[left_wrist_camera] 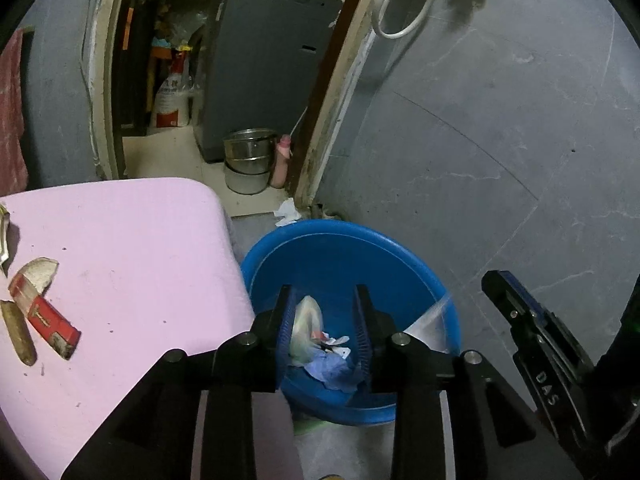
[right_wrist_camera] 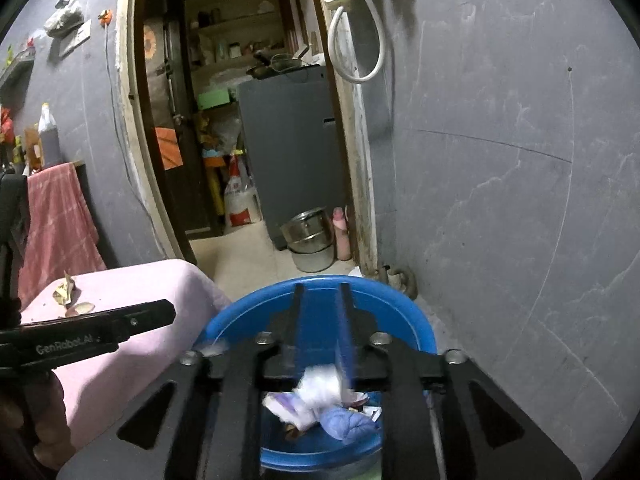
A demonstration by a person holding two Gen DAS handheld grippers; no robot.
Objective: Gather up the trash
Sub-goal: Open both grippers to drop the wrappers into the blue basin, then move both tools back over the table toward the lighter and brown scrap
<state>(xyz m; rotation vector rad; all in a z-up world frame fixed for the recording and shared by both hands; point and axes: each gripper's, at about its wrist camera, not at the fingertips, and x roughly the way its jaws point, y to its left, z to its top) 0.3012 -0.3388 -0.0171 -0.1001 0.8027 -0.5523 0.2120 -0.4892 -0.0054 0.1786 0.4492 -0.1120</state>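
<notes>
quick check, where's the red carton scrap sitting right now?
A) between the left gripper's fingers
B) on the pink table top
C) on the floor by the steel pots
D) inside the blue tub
B: the left wrist view shows the red carton scrap lying on the pink table top, apart from the blue tub. The left gripper is open over the tub, clamping nothing.

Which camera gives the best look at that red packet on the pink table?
The left wrist view: the red packet lies fully visible on the pink table. In the right wrist view the left gripper hides that spot.
</notes>
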